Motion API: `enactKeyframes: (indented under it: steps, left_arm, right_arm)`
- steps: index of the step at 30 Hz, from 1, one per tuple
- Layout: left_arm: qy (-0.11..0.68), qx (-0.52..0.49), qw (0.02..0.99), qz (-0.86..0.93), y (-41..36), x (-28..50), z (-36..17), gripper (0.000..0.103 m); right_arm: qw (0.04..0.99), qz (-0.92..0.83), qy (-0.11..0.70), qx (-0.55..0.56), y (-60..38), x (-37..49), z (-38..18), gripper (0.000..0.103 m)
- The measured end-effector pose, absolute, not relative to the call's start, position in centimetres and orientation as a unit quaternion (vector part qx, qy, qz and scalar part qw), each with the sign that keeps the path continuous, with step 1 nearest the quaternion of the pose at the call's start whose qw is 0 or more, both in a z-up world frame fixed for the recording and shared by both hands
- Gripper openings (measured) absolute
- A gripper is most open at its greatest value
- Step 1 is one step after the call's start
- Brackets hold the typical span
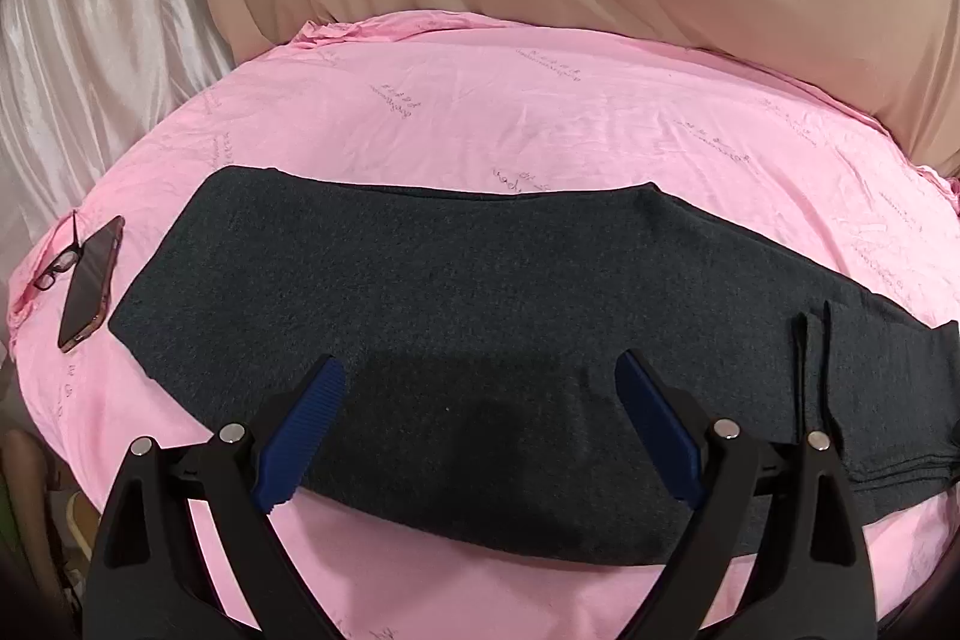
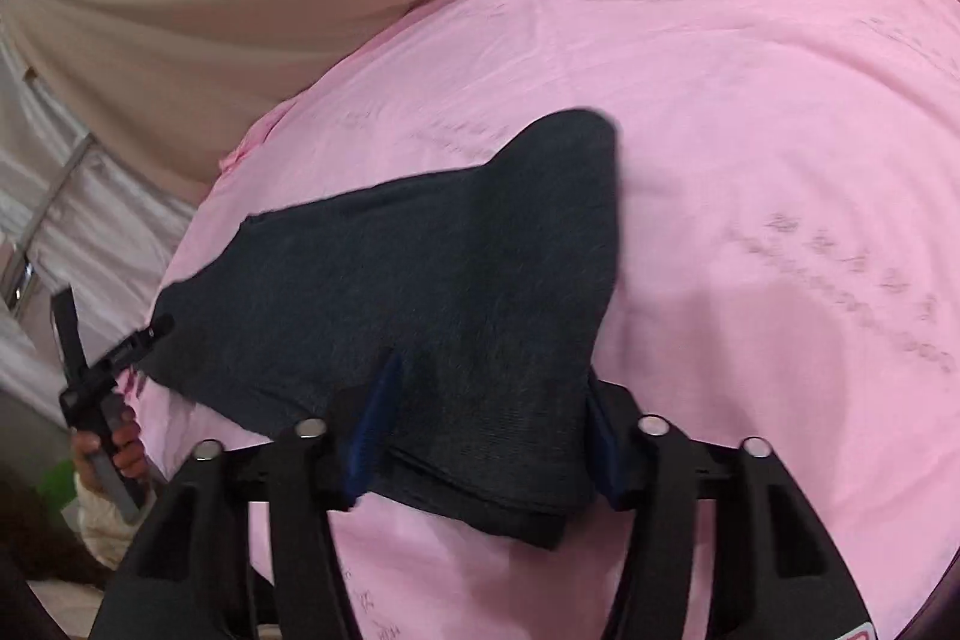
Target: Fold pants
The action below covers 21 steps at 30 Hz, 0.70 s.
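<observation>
Right claw: blue pads bracket a bunched end of the dark pants, cloth humped between them; firm pinch or loose, cannot tell. Likely gathering that end to carry it over for a fold. Left claw: spread wide, holding nothing, poised above the pants' near edge, probably to pin it. Pants lie lengthwise across the pink bed sheet. Phone and glasses just beyond the pants' far-left end.
</observation>
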<state>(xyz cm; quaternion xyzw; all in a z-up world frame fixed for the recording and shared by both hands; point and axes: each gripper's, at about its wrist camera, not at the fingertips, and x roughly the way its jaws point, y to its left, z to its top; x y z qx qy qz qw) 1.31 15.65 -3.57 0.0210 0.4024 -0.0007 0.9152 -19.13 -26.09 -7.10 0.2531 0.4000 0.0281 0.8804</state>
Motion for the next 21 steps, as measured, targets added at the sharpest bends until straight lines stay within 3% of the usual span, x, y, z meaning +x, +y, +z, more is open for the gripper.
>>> enactKeyframes:
  steps: [1, 4, 7, 21]
  left_arm:
    - [0.404, 0.021, 0.915, 0.001, 15.5, 1.3, -3.5, 0.090]
    - [0.410, 0.020, 0.912, 0.011, 15.1, 1.3, -3.2, 0.090]
    - [0.413, 0.019, 0.910, 0.015, 14.5, 1.1, -2.7, 0.090]
    - [0.417, 0.059, 0.907, 0.001, 8.5, 0.0, -1.8, 0.090]
  right_arm:
    - [0.883, 0.033, 0.395, 0.253, -26.2, -19.3, -7.0, 0.019]
    - [0.903, 0.020, 0.367, 0.223, -24.9, -19.2, -5.5, 0.011]
    - [0.921, -0.019, 0.345, 0.181, -25.9, -19.1, -4.1, 0.010]
    - [0.922, -0.069, 0.335, 0.180, -33.2, -20.9, -5.3, 0.009]
